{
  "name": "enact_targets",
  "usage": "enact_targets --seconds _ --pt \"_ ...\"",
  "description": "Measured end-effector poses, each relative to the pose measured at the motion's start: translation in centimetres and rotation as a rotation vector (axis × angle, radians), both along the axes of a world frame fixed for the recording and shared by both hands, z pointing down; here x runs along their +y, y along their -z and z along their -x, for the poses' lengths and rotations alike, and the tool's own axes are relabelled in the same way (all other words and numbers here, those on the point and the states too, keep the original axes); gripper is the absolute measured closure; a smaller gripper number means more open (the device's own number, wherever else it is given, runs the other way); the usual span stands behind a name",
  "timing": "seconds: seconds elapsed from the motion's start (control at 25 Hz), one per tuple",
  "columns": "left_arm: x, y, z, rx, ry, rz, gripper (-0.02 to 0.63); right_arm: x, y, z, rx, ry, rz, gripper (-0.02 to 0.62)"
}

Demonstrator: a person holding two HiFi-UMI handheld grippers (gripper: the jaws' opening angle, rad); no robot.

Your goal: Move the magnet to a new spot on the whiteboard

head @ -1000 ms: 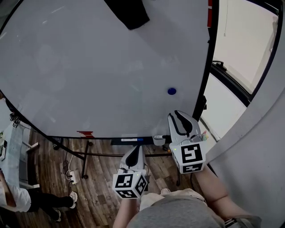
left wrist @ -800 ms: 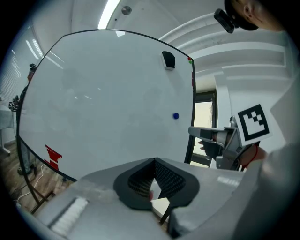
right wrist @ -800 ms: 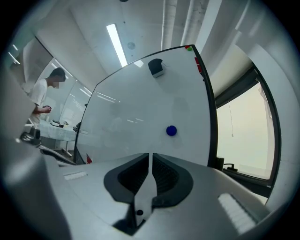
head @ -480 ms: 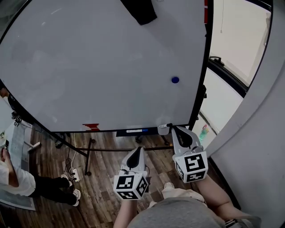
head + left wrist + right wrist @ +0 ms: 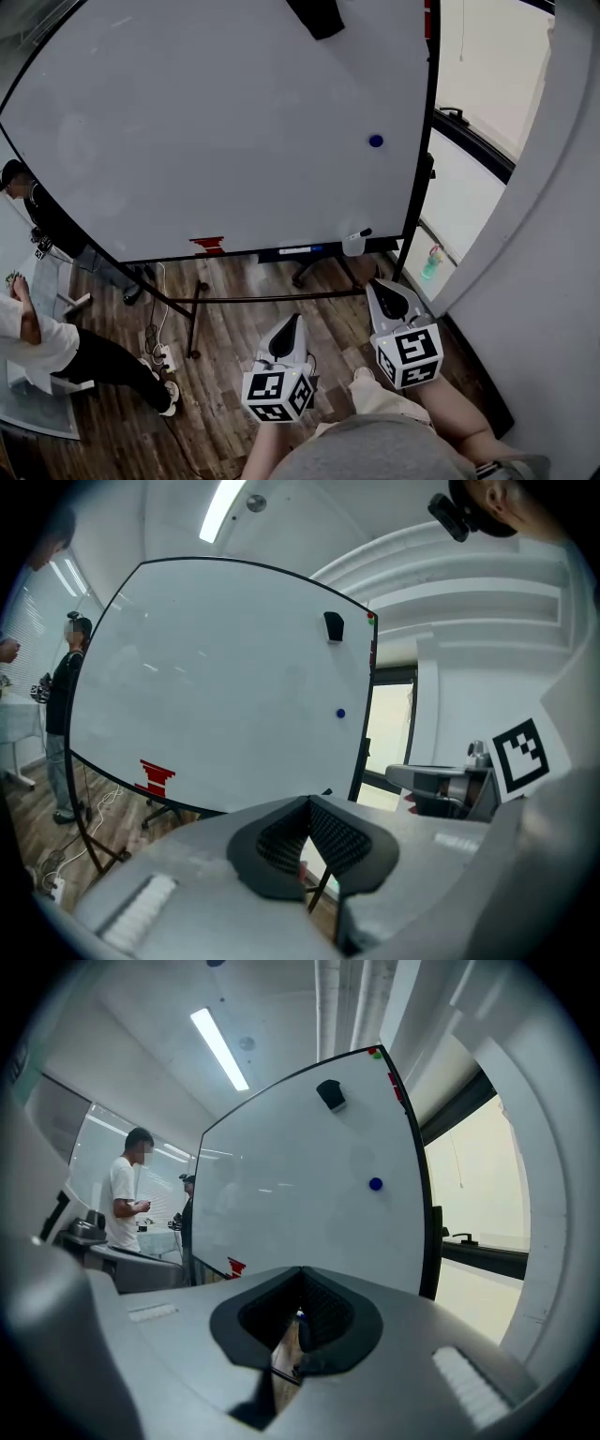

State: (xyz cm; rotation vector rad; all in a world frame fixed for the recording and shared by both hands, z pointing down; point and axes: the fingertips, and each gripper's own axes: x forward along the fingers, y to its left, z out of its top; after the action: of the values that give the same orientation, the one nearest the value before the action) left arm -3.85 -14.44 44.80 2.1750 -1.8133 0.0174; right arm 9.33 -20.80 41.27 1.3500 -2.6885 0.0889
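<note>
Magnet: small round blue magnet (image 5: 375, 142), stuck flat on the large white whiteboard on a black wheeled stand (image 5: 216, 122). It sits on the right side of the board near the black frame edge, about mid-height. The board around it is bare. A black block eraser (image 5: 317, 14) clings well above it near the top edge.

Handling, as a judgement:
- Light, rigid, button-like, and not fragile.
- The smooth face and low profile leave little for pads to bite on.
- Best taken across its rim, with the jaws straddling it square to the board.
- Expect magnetic pull, so tip or slide it off rather than tugging straight out.
- It could slip out of a shallow pinch.

Grippers: the left hand-held gripper (image 5: 286, 330) has its jaws pressed together with nothing between them. It is held low in front of the body, over the wooden floor (image 5: 234, 319). The right hand-held gripper (image 5: 384, 292) also has its jaws closed on nothing. It is a little nearer the board's lower right corner and well apart from the magnet. Both would need to spread before any grasp.

Containers:
- A small pale cup (image 5: 353, 244) hangs at the right end of the board's marker ledge (image 5: 295, 251). A dark marker tip pokes out of it. Anything else inside is too small to tell.
- A pale green bottle (image 5: 430, 263) stands on the floor by the window wall. Its contents are not readable.

Other: a red stepped mark (image 5: 208, 246) sits at the board's bottom edge. A person in a white top (image 5: 37, 342) is at the far left.
</note>
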Motion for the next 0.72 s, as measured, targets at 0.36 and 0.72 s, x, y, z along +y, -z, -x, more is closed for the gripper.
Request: enact_targets --seconds 0.36,0.72 --pt "6.5 -0.6 0.5 0.014 0.016 0.017 0.603 6.8 -0.8 1.1 -0.003 0.056 0.048 0.594" --pt "11.5 -1.5 0.7 0.028 0.041 0.035 0.603 11.6 -1.6 1.8 0.001 0.094 0.063 0.594"
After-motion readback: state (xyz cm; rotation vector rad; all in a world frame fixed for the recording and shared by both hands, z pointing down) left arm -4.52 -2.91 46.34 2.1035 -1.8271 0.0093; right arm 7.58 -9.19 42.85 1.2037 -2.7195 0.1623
